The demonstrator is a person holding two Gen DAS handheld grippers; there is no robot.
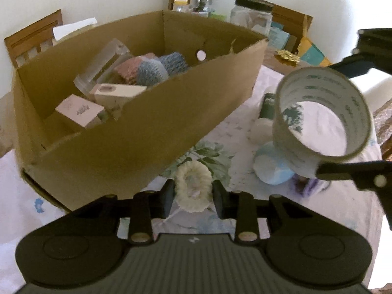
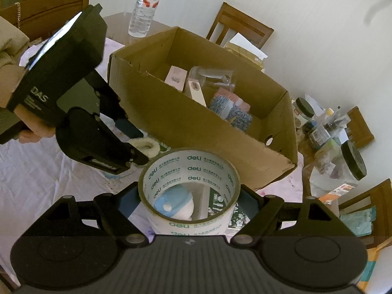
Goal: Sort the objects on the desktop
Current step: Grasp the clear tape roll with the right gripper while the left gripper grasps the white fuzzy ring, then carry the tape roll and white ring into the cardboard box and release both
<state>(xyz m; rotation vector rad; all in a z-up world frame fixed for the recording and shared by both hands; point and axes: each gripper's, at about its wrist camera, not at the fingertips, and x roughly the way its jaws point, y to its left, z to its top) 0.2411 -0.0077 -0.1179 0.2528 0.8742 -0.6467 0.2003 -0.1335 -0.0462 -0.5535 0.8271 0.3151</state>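
Observation:
My left gripper (image 1: 193, 187) is shut on a cream fluffy scrunchie (image 1: 193, 191) just above the flowered tablecloth, close to the near wall of an open cardboard box (image 1: 147, 134). The right wrist view shows the same left gripper (image 2: 134, 142) from the side, with the scrunchie (image 2: 150, 147) at its tip. My right gripper (image 2: 189, 192) is shut on a wide roll of tape (image 2: 188, 169), held in the air in front of the box (image 2: 196, 127). In the left wrist view the tape roll (image 1: 323, 120) hangs at the right.
The box holds small cartons (image 1: 80, 110), knitted pieces (image 1: 152, 73) and a clear container (image 1: 103, 66). A blue and white round object (image 1: 272, 169) and a dark green pack (image 1: 269, 105) lie under the tape. Jars (image 1: 252, 14), a water bottle (image 2: 145, 7) and chairs ring the table.

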